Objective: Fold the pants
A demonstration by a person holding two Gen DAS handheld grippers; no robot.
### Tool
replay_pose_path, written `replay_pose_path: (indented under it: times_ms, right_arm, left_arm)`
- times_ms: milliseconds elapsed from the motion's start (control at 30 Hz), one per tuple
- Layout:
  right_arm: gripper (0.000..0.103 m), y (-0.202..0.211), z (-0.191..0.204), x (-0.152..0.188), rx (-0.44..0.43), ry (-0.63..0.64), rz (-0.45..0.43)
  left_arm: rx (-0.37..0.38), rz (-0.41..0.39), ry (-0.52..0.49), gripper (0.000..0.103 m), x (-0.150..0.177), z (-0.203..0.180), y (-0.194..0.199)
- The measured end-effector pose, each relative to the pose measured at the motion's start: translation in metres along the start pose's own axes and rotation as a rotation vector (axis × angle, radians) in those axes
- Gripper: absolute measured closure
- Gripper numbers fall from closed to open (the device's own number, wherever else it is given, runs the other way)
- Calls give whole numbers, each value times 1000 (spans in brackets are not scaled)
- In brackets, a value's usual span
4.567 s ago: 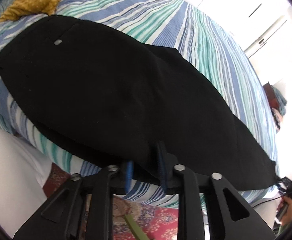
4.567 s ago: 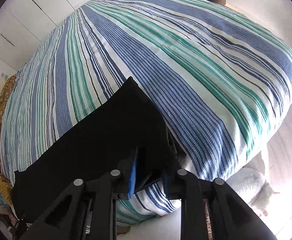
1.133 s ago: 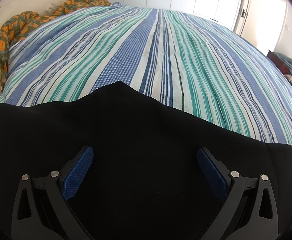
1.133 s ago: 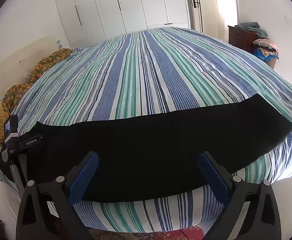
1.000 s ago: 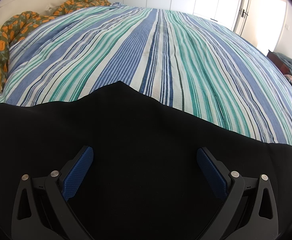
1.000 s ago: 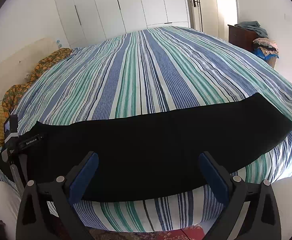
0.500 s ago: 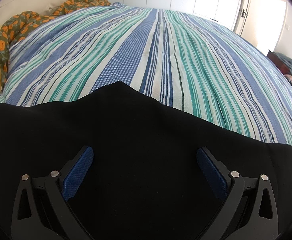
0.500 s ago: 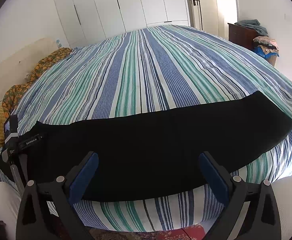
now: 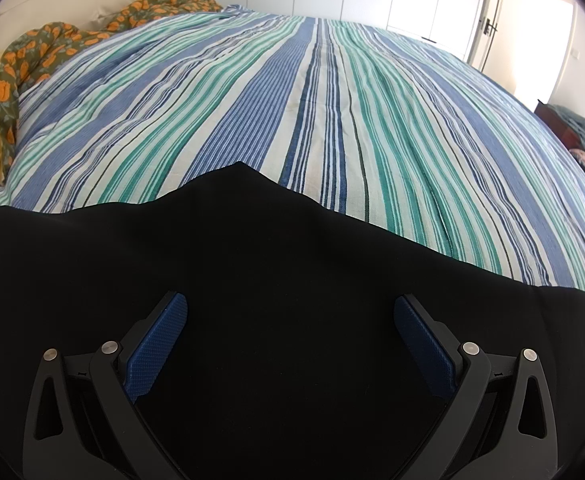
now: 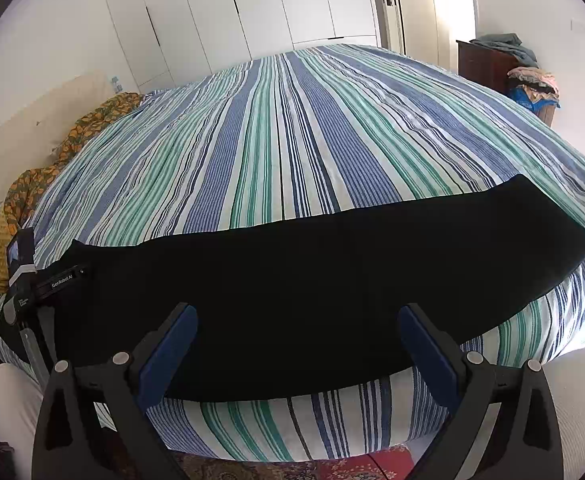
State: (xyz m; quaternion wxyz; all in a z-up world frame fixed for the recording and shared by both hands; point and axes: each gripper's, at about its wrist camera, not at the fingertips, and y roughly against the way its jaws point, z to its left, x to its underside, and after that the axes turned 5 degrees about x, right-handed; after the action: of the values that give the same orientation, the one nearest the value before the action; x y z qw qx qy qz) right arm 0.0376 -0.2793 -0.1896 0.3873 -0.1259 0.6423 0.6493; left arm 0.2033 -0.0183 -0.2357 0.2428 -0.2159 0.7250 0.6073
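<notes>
Hovering both tools over pants (image 10: pixel 312 292), nothing gripped: left gripper (image 9: pixel 290 340) spread wide above fabric, right gripper (image 10: pixel 298 350) likewise released. Pants lie flat as long narrow black strip along near edge of bed (image 10: pixel 292 140), legs apparently stacked lengthwise. Judging first fold done; crosswise folds, hem toward waist, left.

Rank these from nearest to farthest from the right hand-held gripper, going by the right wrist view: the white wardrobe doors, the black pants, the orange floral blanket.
1. Black pants: directly ahead of the right hand-held gripper, along the bed's near edge.
2. Orange floral blanket: farther off, on the bed's left side.
3. White wardrobe doors: farthest, on the back wall beyond the bed.
</notes>
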Motion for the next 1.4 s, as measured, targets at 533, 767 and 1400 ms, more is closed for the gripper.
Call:
replay_pose_path:
  times_ms: [533,767,1400]
  right_arm:
    - [4,-2,-1,0,-10,-8,11]
    - [3,-3,0,0,-11,-5,18]
    - [4,-6,2,1,-14,0,28]
  left_arm:
    - [0,0,0,0,0,0,0]
    - [0,0,0,0,0,0,0]
    - [0,0,0,0,0,0,0]
